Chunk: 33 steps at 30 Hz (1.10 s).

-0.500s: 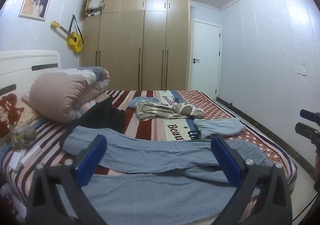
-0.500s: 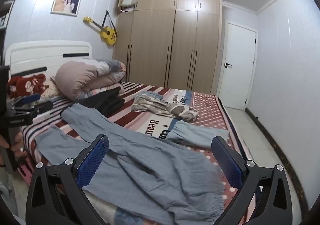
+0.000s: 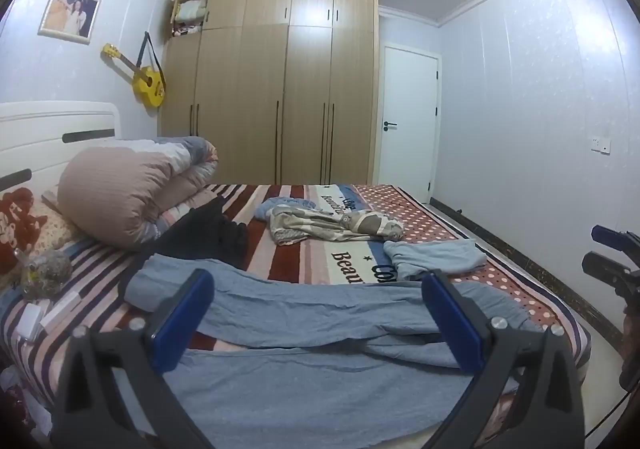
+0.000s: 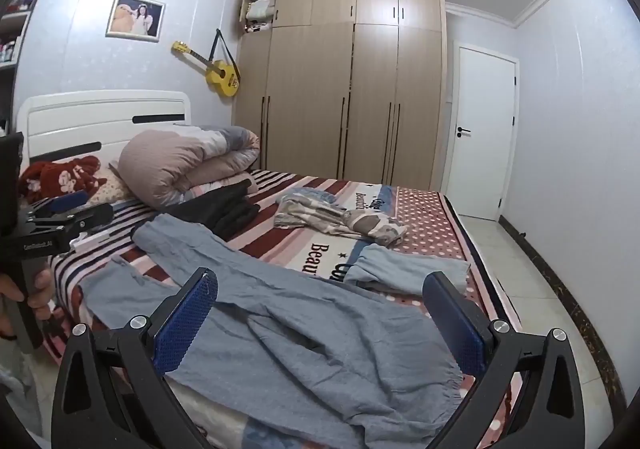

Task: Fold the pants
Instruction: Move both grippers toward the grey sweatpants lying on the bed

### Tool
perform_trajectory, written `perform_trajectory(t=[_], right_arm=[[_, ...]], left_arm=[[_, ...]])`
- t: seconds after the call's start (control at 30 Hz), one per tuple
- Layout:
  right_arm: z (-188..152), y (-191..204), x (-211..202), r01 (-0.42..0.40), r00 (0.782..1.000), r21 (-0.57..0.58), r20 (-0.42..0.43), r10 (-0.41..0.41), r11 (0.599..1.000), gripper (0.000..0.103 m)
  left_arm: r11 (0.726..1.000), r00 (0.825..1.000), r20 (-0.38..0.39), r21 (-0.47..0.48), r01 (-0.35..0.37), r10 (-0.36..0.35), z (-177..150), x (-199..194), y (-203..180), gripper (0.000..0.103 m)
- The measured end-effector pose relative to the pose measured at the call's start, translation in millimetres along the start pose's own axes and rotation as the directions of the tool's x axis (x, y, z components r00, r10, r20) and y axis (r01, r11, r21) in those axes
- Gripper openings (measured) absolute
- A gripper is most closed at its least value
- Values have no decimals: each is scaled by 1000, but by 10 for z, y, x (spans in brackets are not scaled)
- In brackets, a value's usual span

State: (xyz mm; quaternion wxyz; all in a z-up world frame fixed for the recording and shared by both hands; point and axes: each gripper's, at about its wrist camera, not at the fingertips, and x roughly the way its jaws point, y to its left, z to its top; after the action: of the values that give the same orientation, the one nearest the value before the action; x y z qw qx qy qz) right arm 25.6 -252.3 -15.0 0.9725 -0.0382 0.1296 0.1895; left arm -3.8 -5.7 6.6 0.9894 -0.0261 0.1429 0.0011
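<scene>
Grey-blue pants (image 3: 304, 329) (image 4: 304, 325) lie spread out and wrinkled across the near part of the striped bed (image 3: 292, 257), both legs running toward the left, waistband at the right near the bed's edge. My left gripper (image 3: 318, 317) hovers above the legs with its blue pads wide apart and nothing between them. My right gripper (image 4: 320, 313) hangs over the waist end, open and empty as well. Each gripper shows at the side of the other's view: the right gripper (image 3: 612, 249) and the left gripper (image 4: 64, 209), held by a hand.
A smaller folded grey-blue garment (image 3: 434, 257) (image 4: 404, 269) lies behind the pants. A black garment (image 3: 208, 233), a patterned crumpled garment (image 3: 332, 225), a rolled quilt (image 3: 132, 189) and small items near the pillow (image 3: 44, 273) share the bed. Tiled floor (image 4: 520, 269) lies right.
</scene>
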Motion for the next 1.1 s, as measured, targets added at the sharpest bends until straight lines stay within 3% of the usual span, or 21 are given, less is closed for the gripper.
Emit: perform_trajectory(t=[1.1], right_arm=[[-44,99,-143,-25,1000,5,10,24,1000,102]], left_arm=[[999,999,31,24,32,-32,-70,-144,-65,102]])
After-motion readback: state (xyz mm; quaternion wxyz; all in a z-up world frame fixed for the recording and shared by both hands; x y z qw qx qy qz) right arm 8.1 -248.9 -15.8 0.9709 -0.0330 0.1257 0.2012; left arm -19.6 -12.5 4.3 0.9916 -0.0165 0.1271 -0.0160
